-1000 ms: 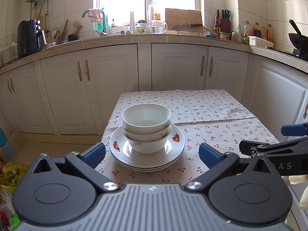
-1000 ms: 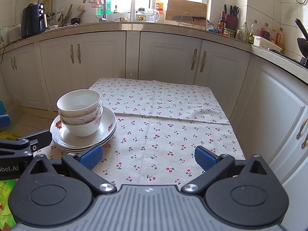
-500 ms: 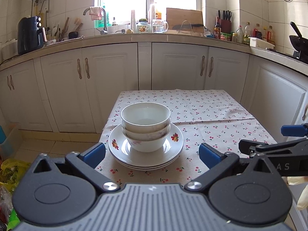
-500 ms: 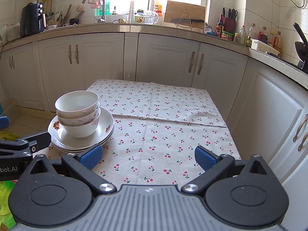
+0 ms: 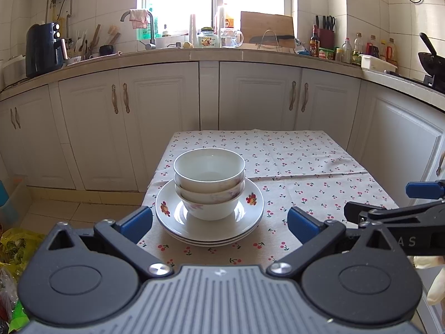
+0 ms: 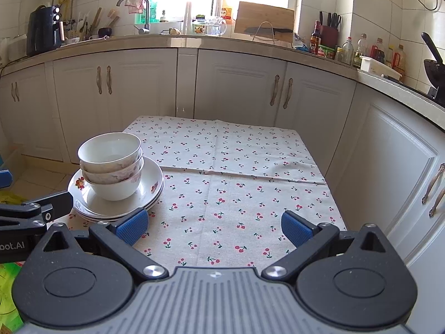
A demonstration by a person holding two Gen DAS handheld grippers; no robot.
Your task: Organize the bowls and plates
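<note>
Now the three nested white ceramic bowls [image 5: 209,183] sit on stacked white flower-printed plates [image 5: 251,208] at the cherry-cloth worktop [image 6: 236,194] near-left corner. Both the left gripper [image 5: 219,220] and right gripper [image 6: 214,224] are spread, empty. The stack looks finished, probably; retreat without nudging it.

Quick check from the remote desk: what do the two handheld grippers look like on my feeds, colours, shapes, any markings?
Both match: a grey ribbed body flanked by two round black discs, black linkage arms with silver screws, blue ribbed pads. The left gripper shows white lettering ending "bot.AI" on its side in the right wrist view; the right gripper shows letters "AS" in the left wrist view. A pale glove shows beside it. No cables visible.
</note>
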